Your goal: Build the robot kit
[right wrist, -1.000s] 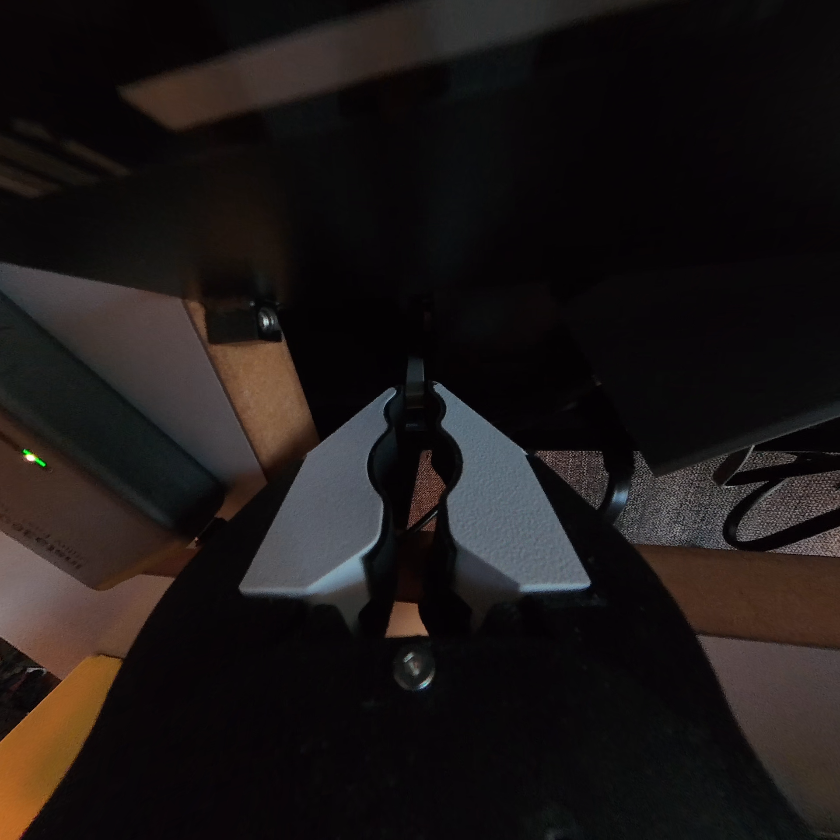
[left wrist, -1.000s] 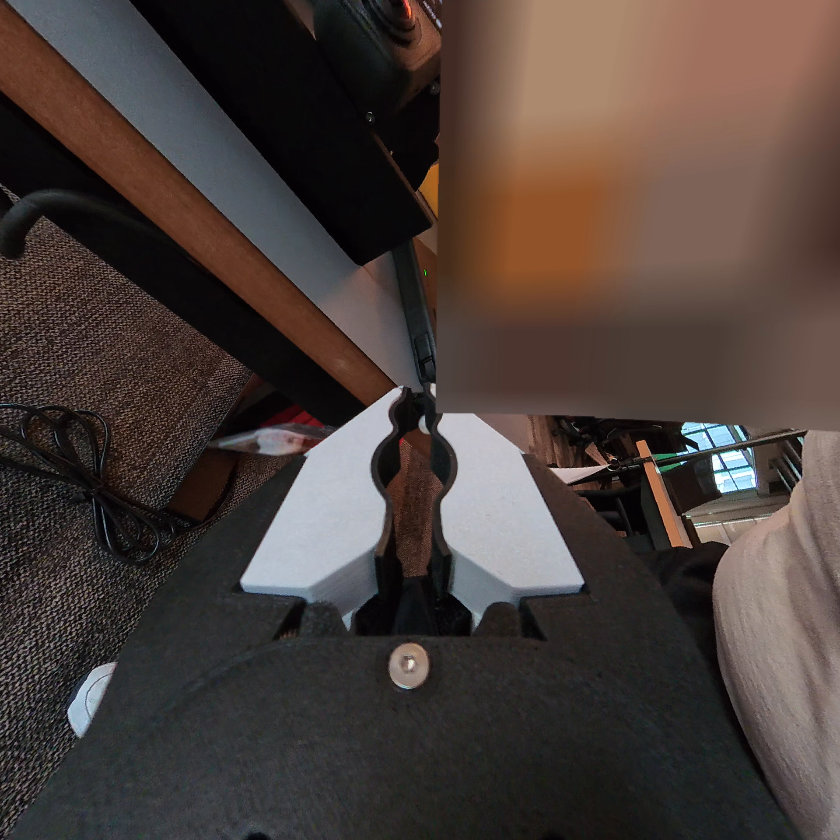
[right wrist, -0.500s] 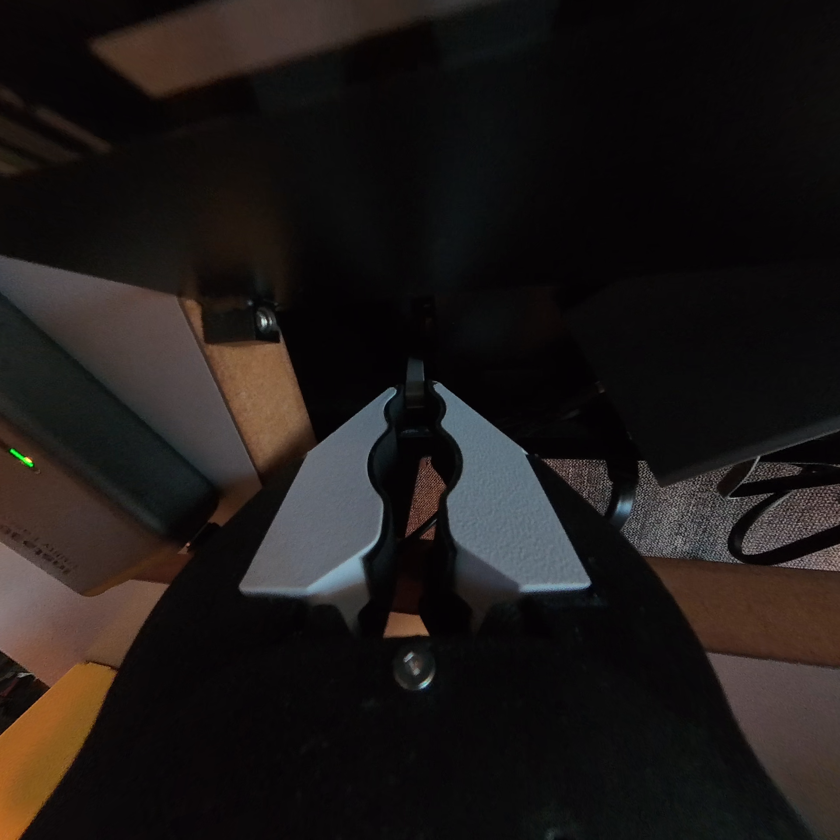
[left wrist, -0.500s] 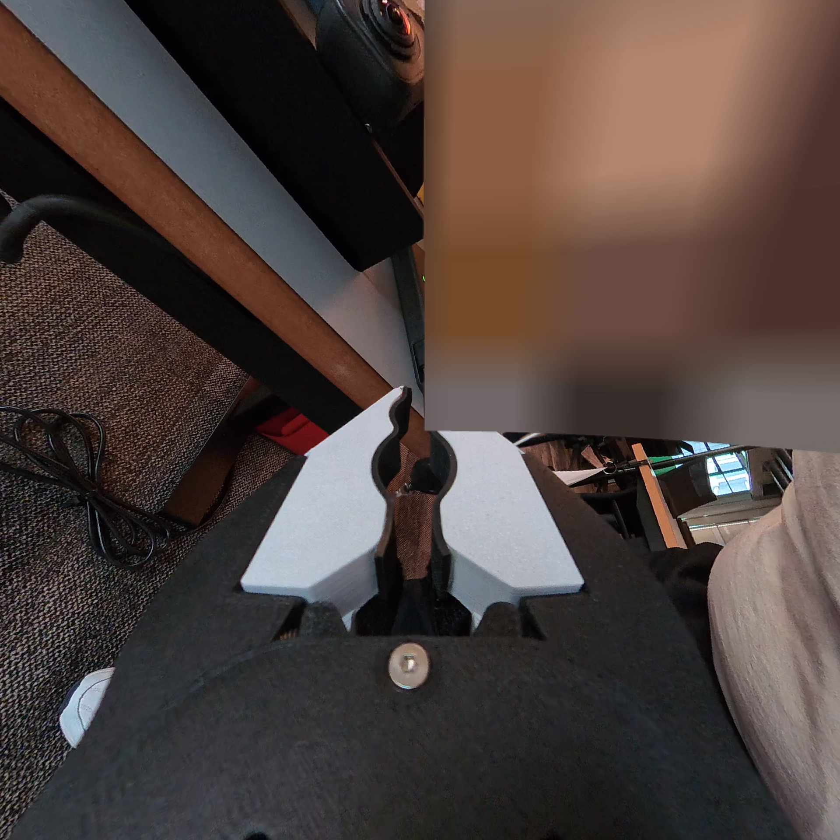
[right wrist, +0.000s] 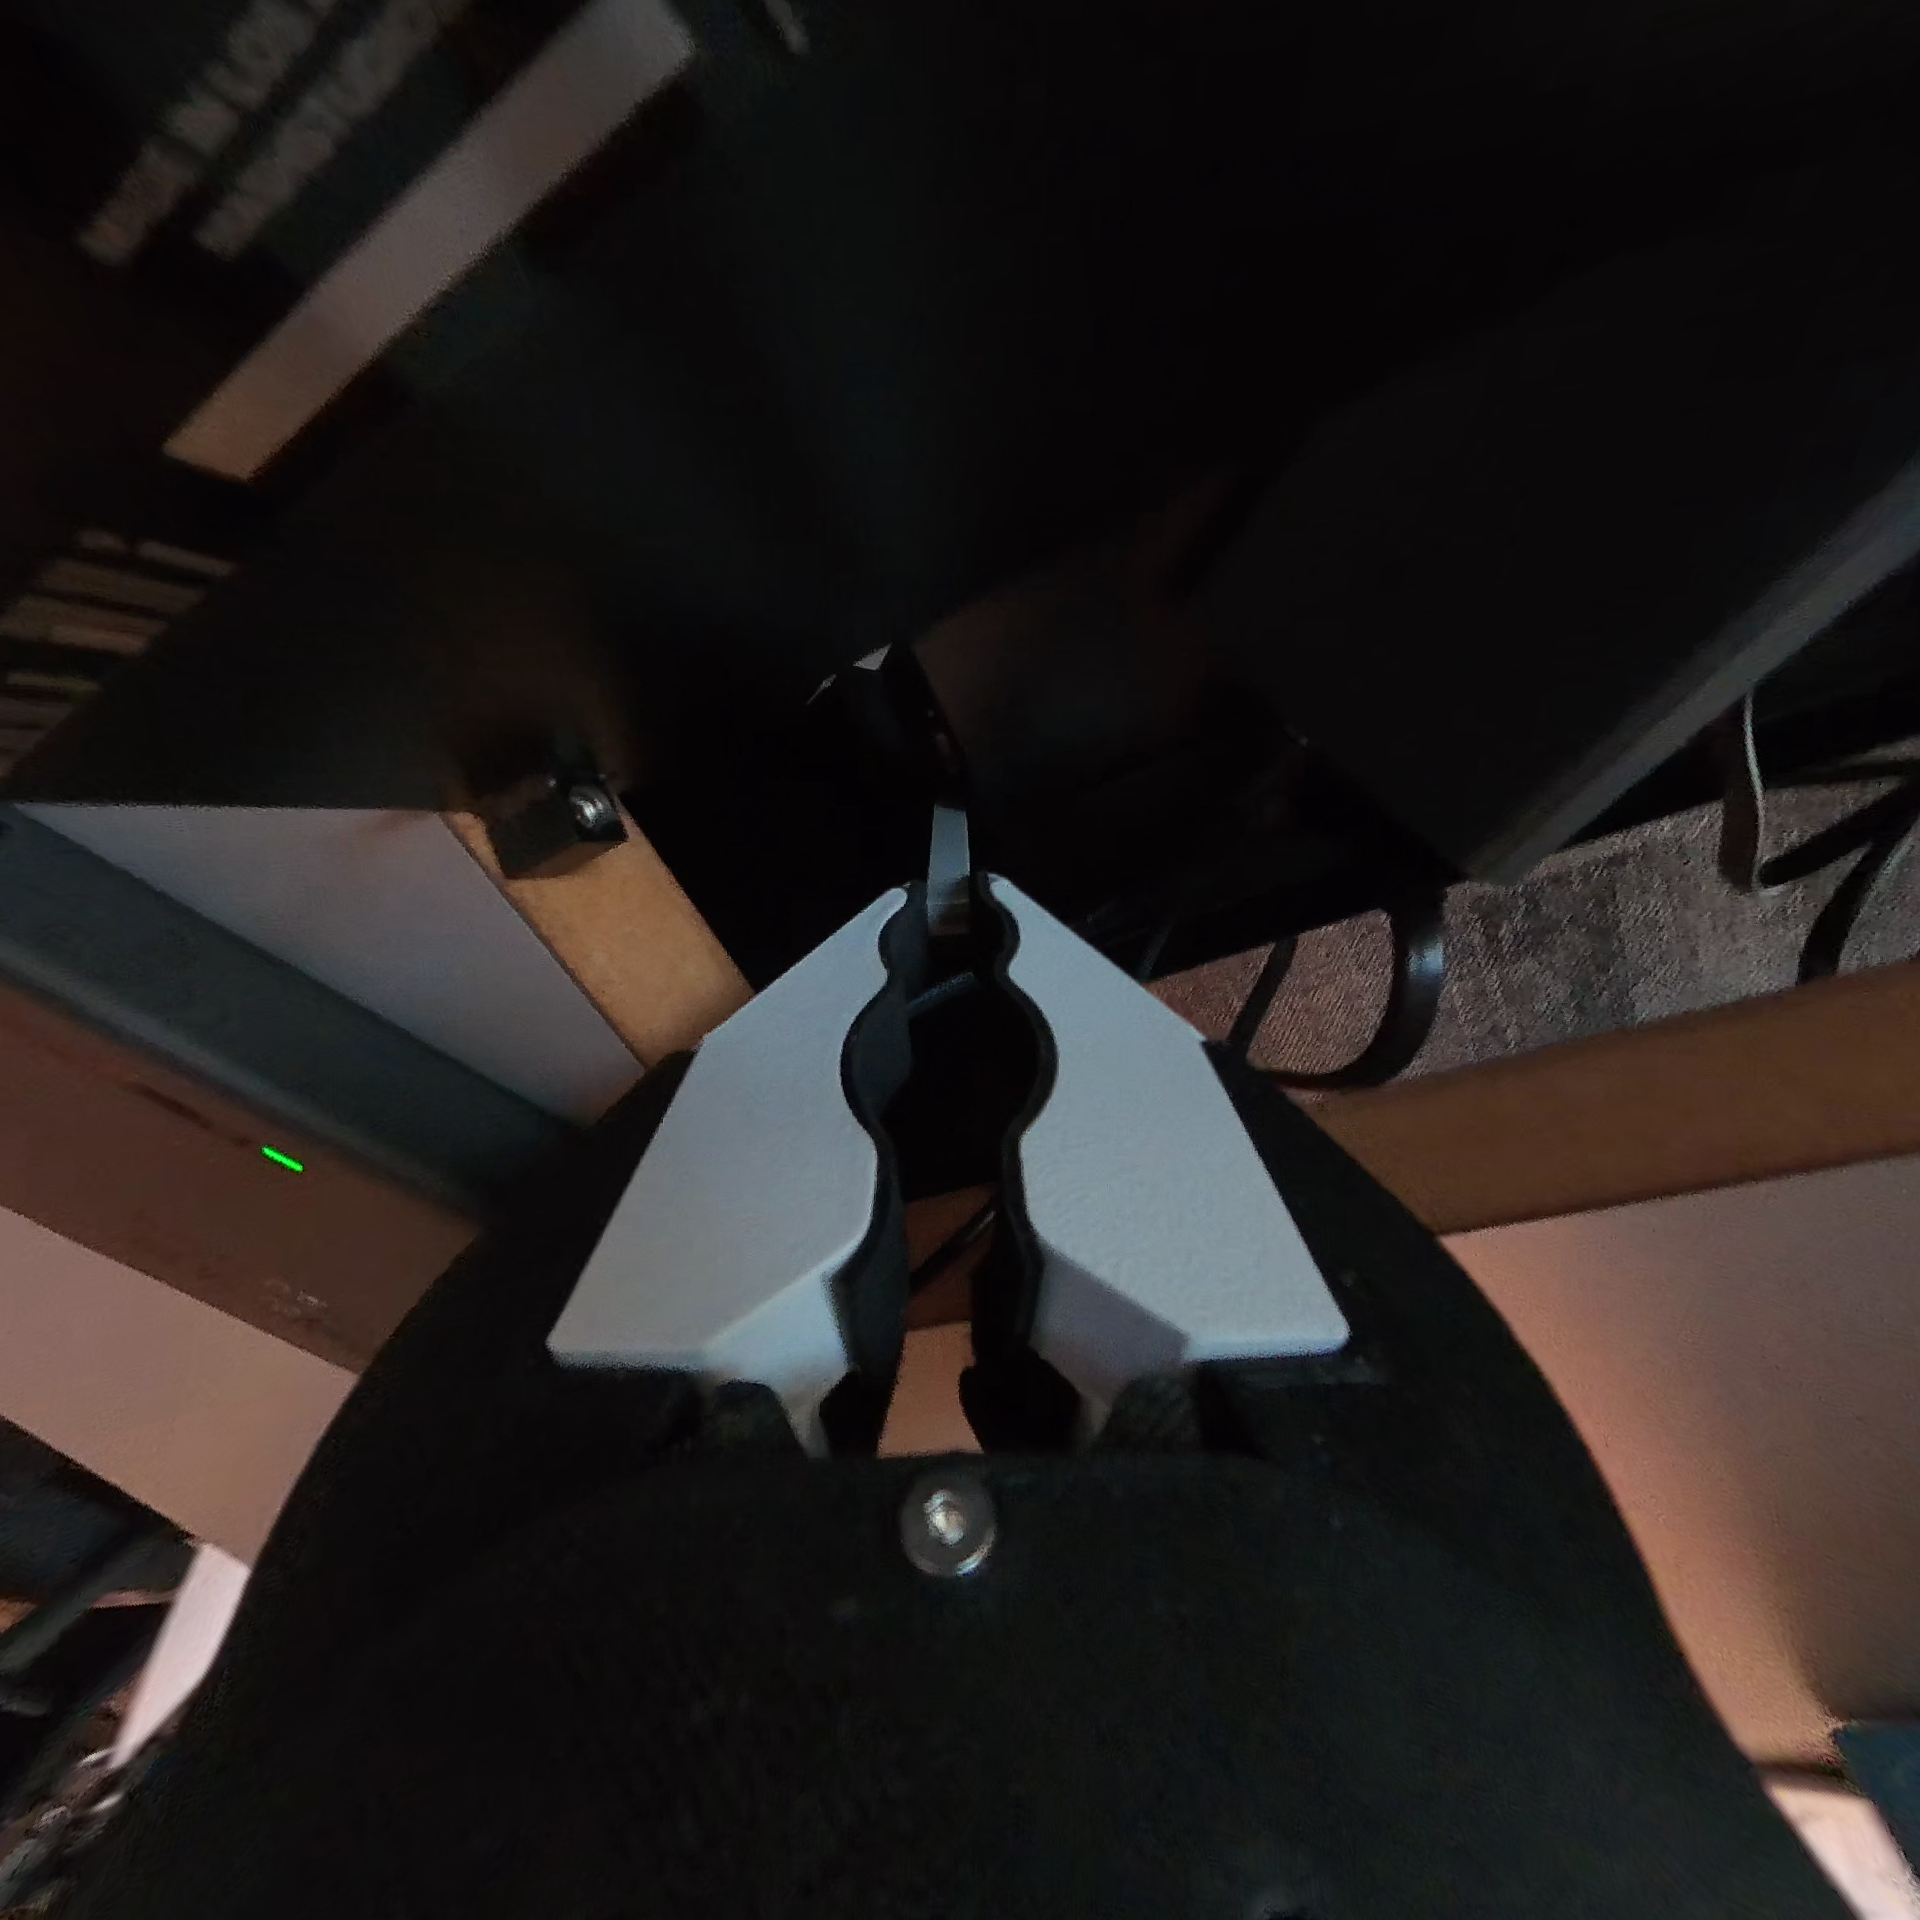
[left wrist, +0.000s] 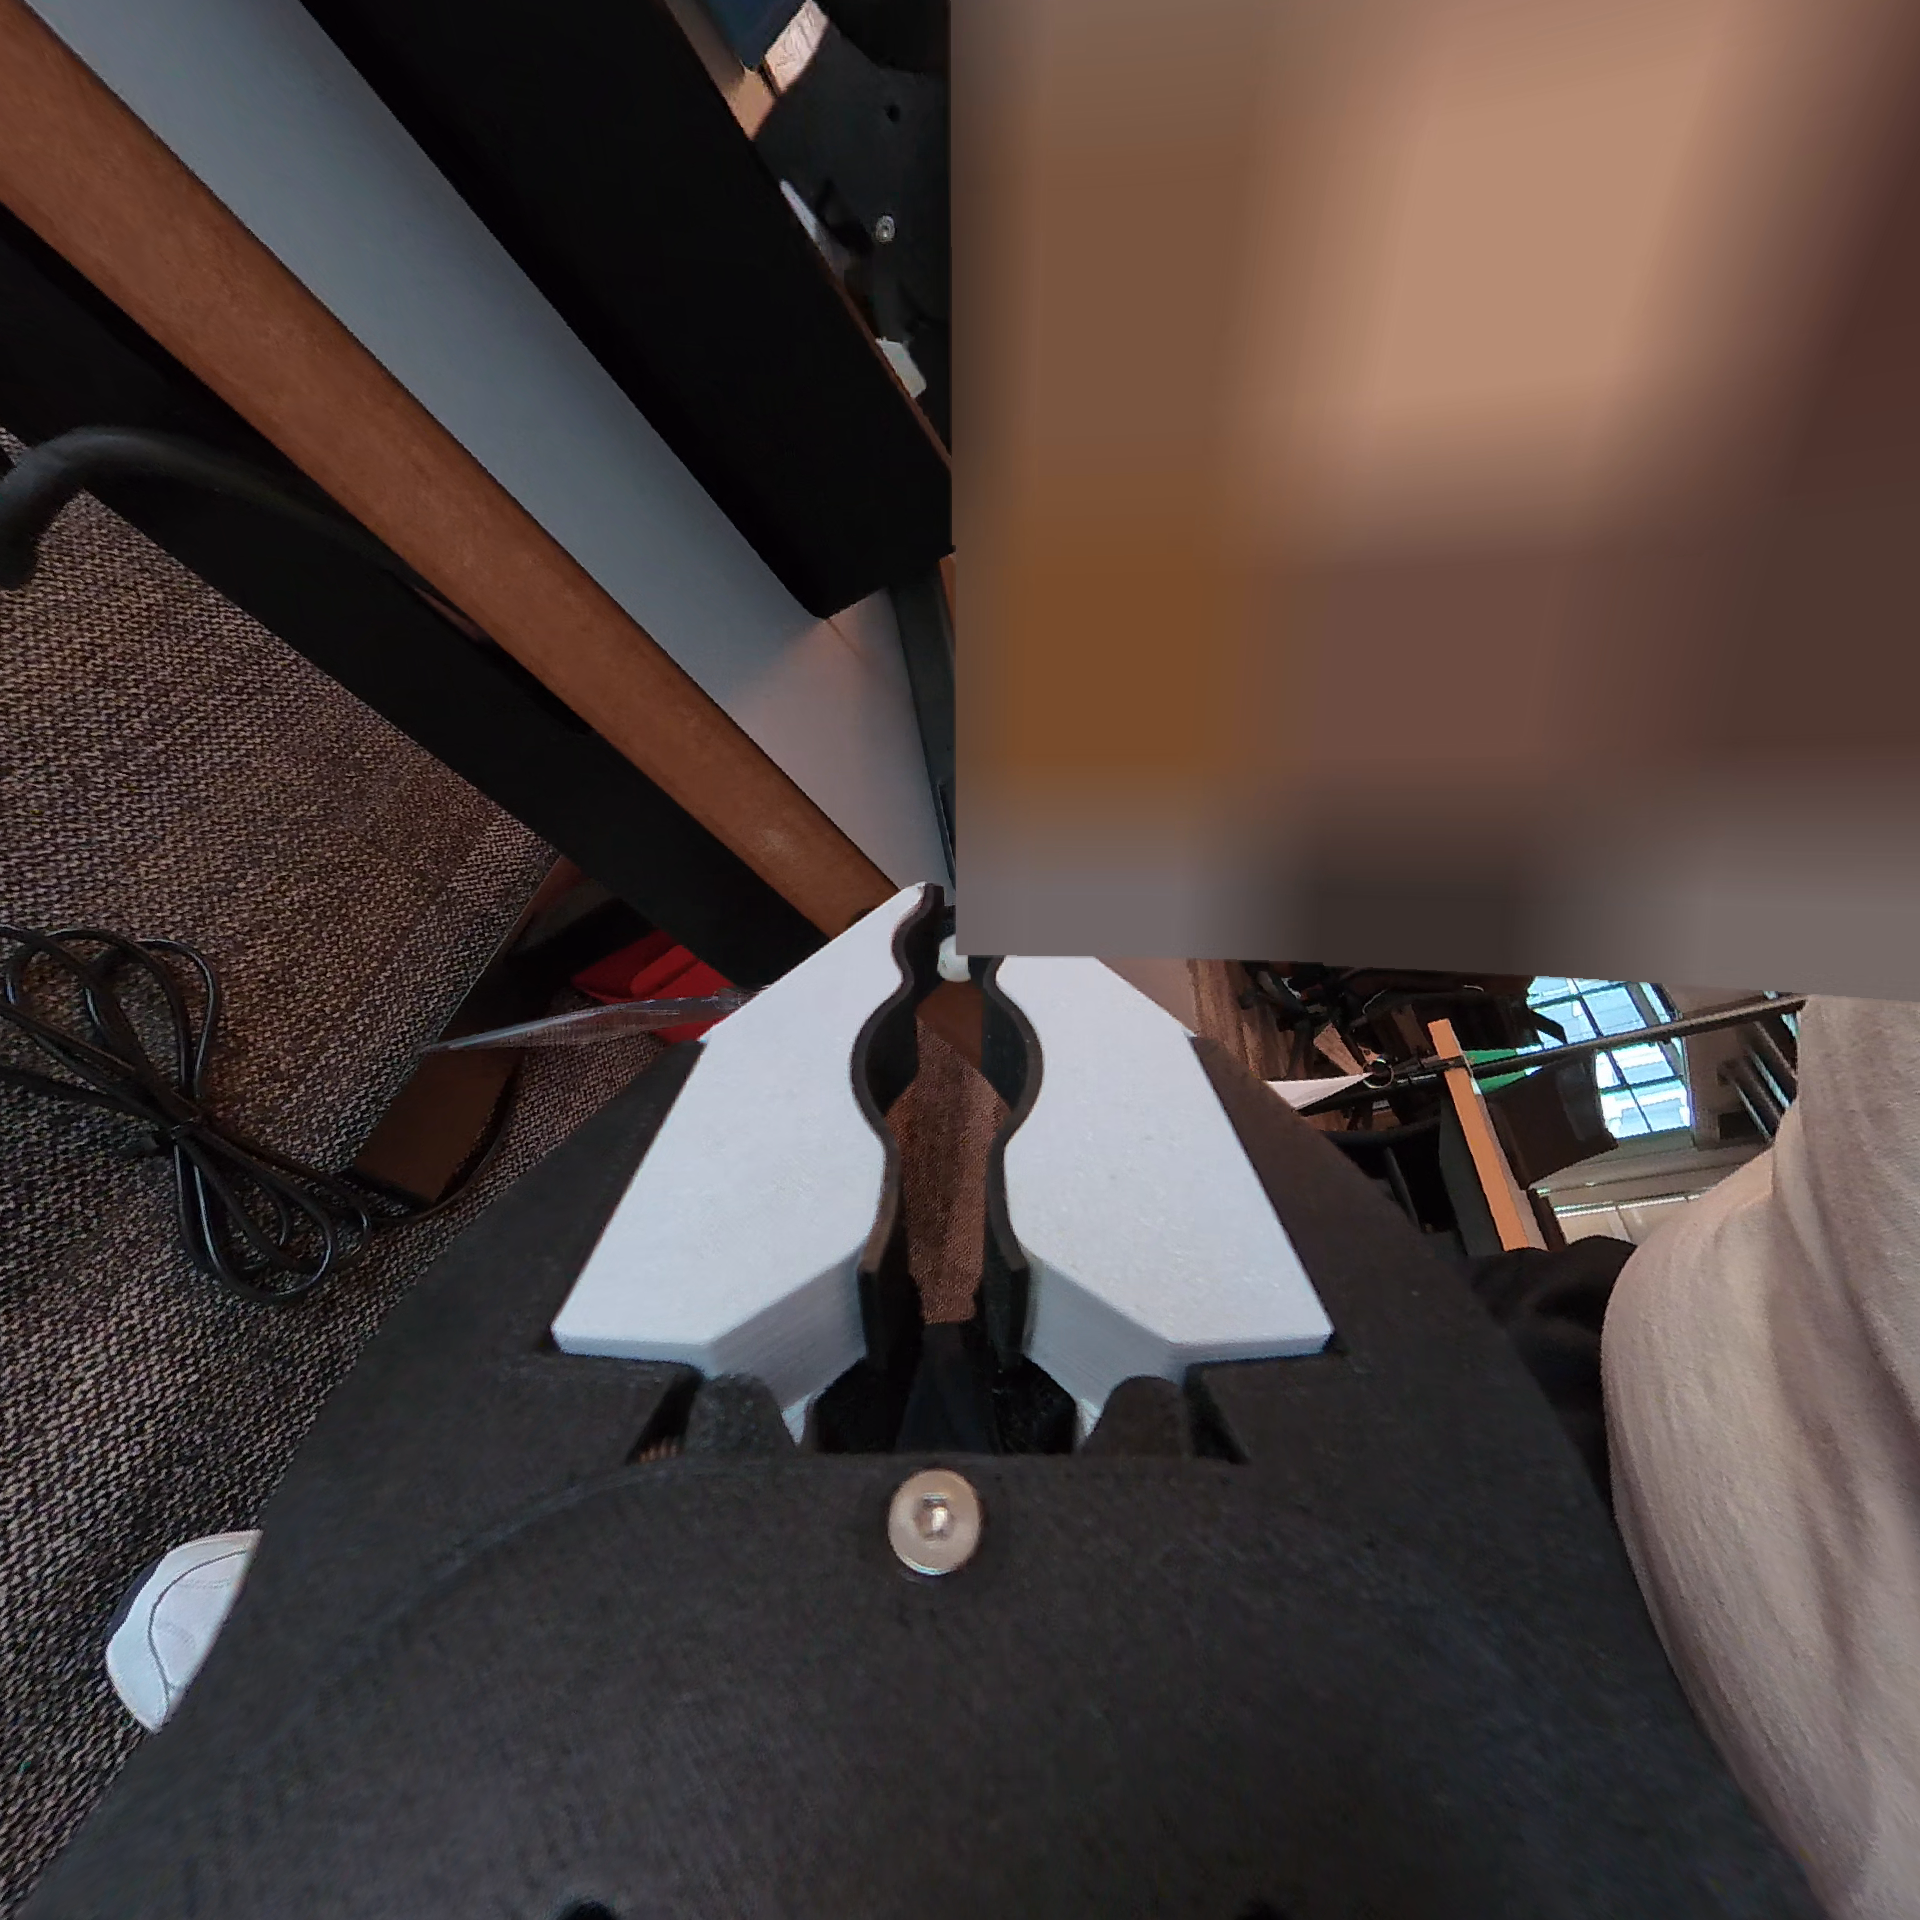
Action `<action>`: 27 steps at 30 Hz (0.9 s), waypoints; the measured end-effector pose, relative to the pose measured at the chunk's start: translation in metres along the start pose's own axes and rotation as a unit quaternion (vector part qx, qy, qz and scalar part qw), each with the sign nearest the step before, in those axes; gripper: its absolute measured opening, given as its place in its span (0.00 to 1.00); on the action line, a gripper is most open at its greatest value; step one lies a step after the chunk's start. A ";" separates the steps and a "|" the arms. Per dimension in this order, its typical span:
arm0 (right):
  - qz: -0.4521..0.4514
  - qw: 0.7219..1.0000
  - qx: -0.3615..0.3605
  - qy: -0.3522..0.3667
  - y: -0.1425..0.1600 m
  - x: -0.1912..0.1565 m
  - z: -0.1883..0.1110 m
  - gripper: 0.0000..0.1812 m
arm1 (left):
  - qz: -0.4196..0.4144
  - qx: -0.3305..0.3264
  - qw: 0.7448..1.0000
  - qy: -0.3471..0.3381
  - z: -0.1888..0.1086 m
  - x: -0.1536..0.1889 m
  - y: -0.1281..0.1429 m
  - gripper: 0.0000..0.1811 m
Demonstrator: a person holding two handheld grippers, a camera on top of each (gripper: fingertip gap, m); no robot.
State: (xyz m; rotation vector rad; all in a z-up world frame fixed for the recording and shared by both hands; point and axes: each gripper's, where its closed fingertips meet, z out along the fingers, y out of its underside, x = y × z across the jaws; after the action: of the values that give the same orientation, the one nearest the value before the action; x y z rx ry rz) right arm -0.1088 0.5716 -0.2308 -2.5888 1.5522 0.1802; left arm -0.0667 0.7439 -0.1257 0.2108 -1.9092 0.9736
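My left gripper [left wrist: 940, 920] has its white fingers [left wrist: 769, 1164] drawn together at the corner of a white table with a wooden edge [left wrist: 436, 499]. A thin black strap [left wrist: 930, 675] runs down the tabletop to the tips, and a small white bit [left wrist: 951, 964] sits between them. A blurred patch hides the right tip. My right gripper [right wrist: 951, 899] is shut on a thin black strap [right wrist: 948, 847], which leans up and left into the dark under the table. The other gripper's black body [left wrist: 862, 208] shows far off in the left wrist view.
A black box [left wrist: 623, 312] lies on the table. On the grey carpet [left wrist: 208, 779] lie a coiled black cable [left wrist: 156, 1122] and a red object [left wrist: 644, 977]. A person's pale-clothed leg [left wrist: 1766, 1455] is at the right. A device with a green light [right wrist: 281, 1158] and a screwed bracket [right wrist: 582, 810] sit left. My hands' fingertips stand some 20 cm from each other.
The right wrist view has tilted and the strap in its tips now leans left instead of standing straight. The left gripper has shifted slightly, and the small white bit shows at its tips again.
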 end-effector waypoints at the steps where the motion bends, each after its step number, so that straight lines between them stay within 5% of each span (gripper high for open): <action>1: 0.013 1.000 -0.009 0.001 0.002 0.000 0.000 0.04 | -0.001 0.000 1.000 0.001 0.000 0.000 -0.001 0.01; 10: 0.209 0.978 -0.020 -0.005 0.007 0.001 0.001 0.04 | 0.002 0.003 1.000 0.001 -0.003 0.001 -0.004 0.01; 17: 0.245 0.968 -0.023 0.045 0.010 0.012 0.002 0.04 | -0.001 0.009 1.000 0.006 -0.004 0.002 -0.006 0.01; 27: 0.316 0.947 -0.060 0.017 0.013 0.011 0.010 0.04 | -0.007 0.018 1.000 0.011 -0.012 -0.004 -0.006 0.01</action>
State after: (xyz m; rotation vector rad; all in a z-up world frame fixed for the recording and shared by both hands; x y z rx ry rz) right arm -0.1156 0.5570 -0.2429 -2.0783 2.3989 0.2894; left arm -0.0533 0.7473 -0.1223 0.2336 -1.8687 0.9969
